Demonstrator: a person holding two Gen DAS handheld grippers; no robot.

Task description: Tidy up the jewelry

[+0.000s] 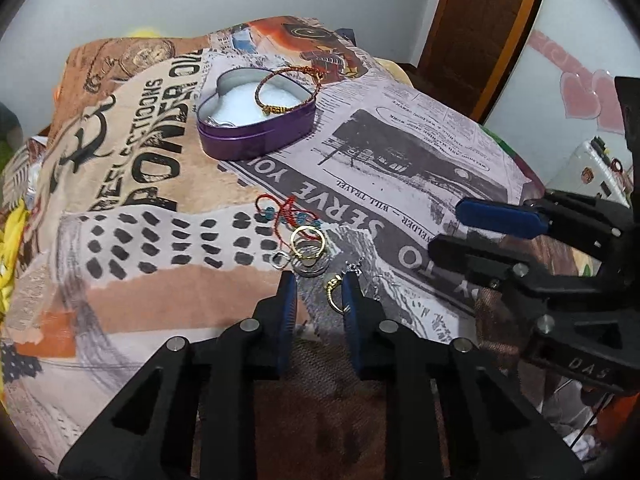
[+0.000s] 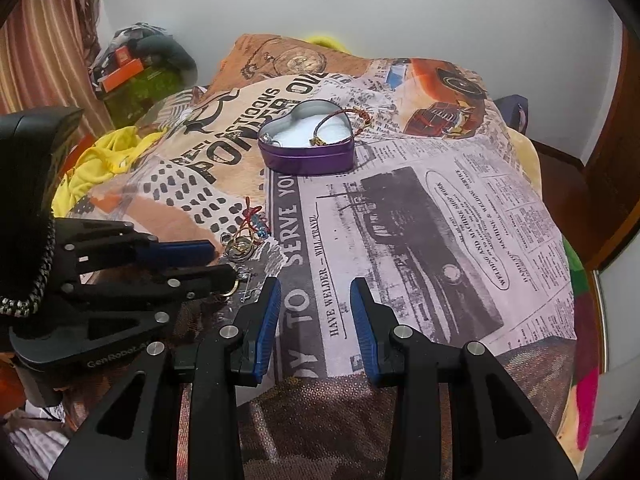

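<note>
A purple heart-shaped tin stands open on the printed blanket, with a red-and-gold bracelet draped over its rim; it also shows in the right wrist view. A small pile of rings and a red thread bracelet lie nearer. My left gripper is open, its fingers straddling a gold ring that leans against the right finger. In the right wrist view the left gripper shows at the left by the pile. My right gripper is open and empty above the blanket.
The blanket covers a raised surface that drops off at right. Yellow cloth and boxes lie at the left. A wooden door frame and a white wall stand behind.
</note>
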